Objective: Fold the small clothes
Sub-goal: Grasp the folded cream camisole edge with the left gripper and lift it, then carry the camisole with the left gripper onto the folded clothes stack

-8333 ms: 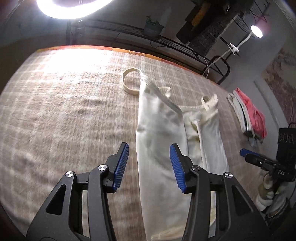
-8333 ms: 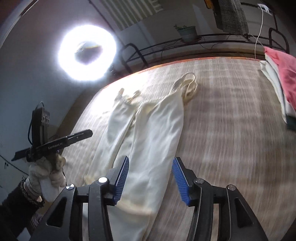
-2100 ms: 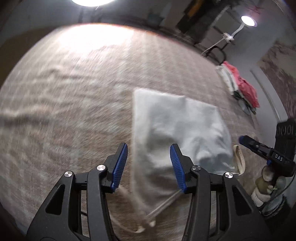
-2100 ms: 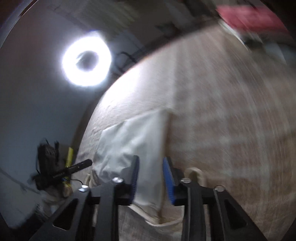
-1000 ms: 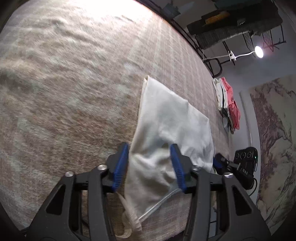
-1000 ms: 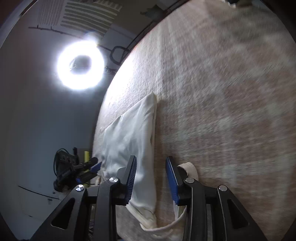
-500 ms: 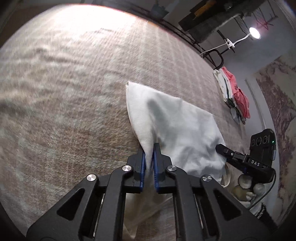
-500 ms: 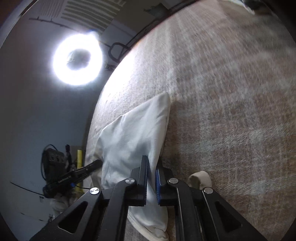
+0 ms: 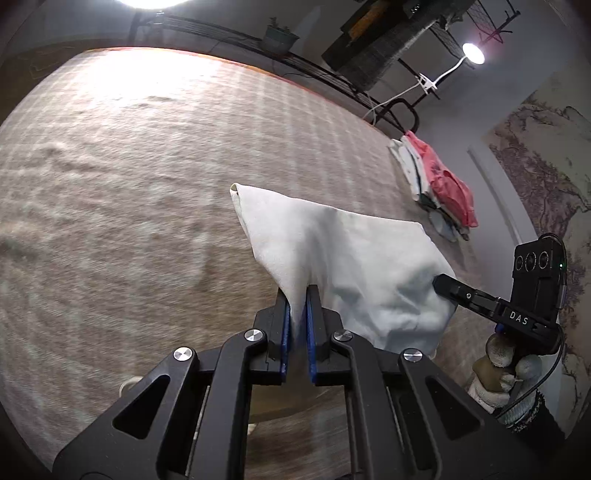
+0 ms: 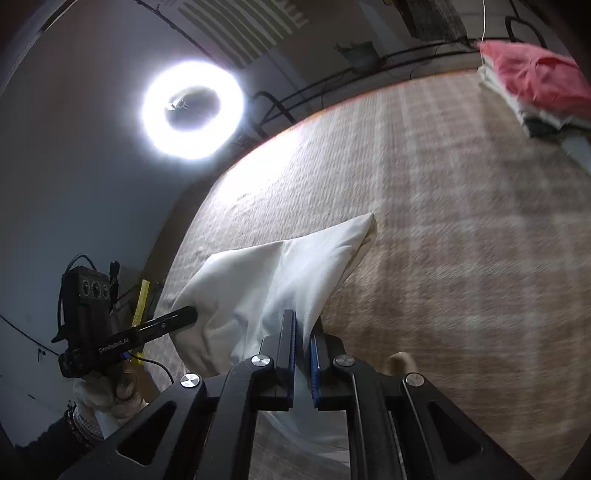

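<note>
- Left gripper (image 9: pixel 297 317): blue-padded fingers clamped on the near edge of the cream garment (image 9: pixel 343 258); cloth rises in a peak from between the pads.
- Right gripper (image 10: pixel 302 332): likewise clamped on the cream garment (image 10: pixel 266 280), pinching its near edge at the other corner.
- Cream garment: folded, lifted at the near edge by both grippers; stretches forward from the fingers, its far edge resting on the woven plaid bedcover (image 9: pixel 110 177). Far corner points ahead and left of the left gripper, ahead and right of the right one.
- Loose strap end (image 10: pixel 400 360): just right of the right gripper's fingers, on the cover.
- Stack of folded clothes (image 9: pixel 439 184), pink piece on top: well ahead and to the right of the left gripper, near the cover's edge.
- Ring light (image 10: pixel 192 110): high, ahead-left of the right gripper.
- Clip lamp (image 9: pixel 472 53): far ahead-right of the left gripper.
- Potted plant (image 9: pixel 280 35): on the black rail beyond the cover.
</note>
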Tool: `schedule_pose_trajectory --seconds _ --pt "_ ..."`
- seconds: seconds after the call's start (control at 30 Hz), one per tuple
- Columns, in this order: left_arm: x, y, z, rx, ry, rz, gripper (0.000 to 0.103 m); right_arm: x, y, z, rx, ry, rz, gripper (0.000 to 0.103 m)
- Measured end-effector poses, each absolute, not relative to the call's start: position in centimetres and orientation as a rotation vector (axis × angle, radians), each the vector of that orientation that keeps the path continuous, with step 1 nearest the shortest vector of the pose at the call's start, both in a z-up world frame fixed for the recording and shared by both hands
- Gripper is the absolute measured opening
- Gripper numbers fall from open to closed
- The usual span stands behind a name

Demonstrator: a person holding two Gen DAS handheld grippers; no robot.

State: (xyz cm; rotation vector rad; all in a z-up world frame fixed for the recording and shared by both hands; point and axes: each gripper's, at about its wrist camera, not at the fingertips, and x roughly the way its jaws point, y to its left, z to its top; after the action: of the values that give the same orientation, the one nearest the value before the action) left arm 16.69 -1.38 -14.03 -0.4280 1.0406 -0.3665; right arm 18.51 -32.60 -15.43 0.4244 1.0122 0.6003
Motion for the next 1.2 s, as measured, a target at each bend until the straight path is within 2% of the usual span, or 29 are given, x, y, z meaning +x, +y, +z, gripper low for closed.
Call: schedule_pose_trajectory --seconds 0.8,1.2 --pt "31.8 -25.7 -5.7 -0.279 0.873 -0.637 0.005 23.7 -52.7 -5.3 0.279 0.765 0.305 0.004" --pt "40.2 -35.9 -4.5 -0.238 0.806 -0.661 0.005 30.0 -61.4 -3.7 0.225 0.684 0.151 0.004"
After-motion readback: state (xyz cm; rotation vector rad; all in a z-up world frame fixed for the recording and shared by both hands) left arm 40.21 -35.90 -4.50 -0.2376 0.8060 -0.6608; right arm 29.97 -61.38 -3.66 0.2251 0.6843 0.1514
